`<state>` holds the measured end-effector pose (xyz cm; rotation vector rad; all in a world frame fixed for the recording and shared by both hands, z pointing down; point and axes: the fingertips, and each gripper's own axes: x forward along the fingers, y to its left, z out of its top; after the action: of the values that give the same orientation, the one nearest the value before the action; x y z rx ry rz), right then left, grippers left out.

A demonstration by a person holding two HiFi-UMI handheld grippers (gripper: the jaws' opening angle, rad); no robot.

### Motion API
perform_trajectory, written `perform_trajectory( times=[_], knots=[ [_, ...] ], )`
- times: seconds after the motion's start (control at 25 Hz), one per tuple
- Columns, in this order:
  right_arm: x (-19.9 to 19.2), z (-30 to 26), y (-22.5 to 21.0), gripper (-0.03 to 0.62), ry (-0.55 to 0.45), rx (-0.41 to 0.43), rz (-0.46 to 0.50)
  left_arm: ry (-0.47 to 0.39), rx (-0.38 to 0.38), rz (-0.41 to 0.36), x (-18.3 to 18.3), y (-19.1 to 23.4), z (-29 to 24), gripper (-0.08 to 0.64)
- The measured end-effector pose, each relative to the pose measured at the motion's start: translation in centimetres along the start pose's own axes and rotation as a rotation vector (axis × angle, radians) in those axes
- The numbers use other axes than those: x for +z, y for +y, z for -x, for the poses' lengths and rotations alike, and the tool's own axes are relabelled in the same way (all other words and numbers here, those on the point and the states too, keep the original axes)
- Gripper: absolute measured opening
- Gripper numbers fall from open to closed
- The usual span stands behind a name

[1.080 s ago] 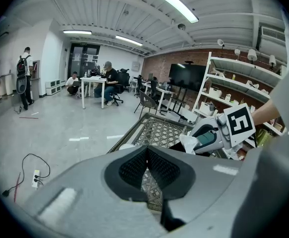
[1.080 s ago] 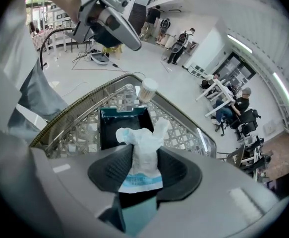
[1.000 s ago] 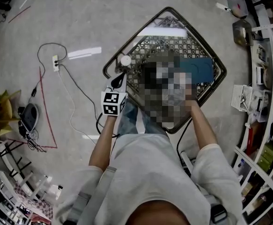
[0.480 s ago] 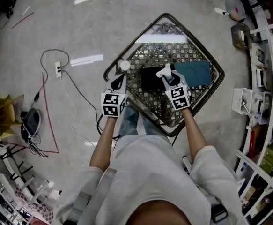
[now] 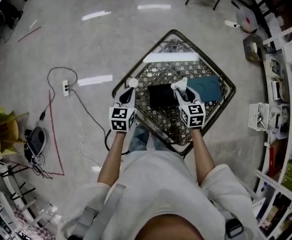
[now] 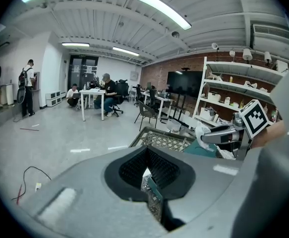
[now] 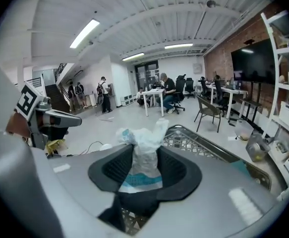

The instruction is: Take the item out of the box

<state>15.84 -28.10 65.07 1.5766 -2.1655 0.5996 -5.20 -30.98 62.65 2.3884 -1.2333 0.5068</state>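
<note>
The right tongs [image 5: 178,86] are clenched on the item, a crinkled white packet [image 7: 142,155] with a teal band, whose top sticks up past the pads. The left tongs [image 5: 130,86] are closed on nothing, off to the left of the black box [image 5: 161,95] lying just under the right tongs; a teal lid [image 5: 209,88] lies beyond them to the right. The lift-out looks nearly done; next, the packet probably needs carrying clear and setting on bare table [image 5: 169,122]. The box's inside is too dark to read, and the packet's lower end is hidden, so whether it has cleared the box is uncertain.
</note>
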Motion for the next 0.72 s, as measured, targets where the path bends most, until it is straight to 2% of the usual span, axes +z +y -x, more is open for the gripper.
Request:
perform_trajectory(
  times=[0.72],
  knots=[
    [12.9, 5.3, -1.7, 0.155, -0.256, -0.101, 0.141, -0.192, 0.008, -0.106, 11.1, 0.1, 1.9, 0.005]
  ],
)
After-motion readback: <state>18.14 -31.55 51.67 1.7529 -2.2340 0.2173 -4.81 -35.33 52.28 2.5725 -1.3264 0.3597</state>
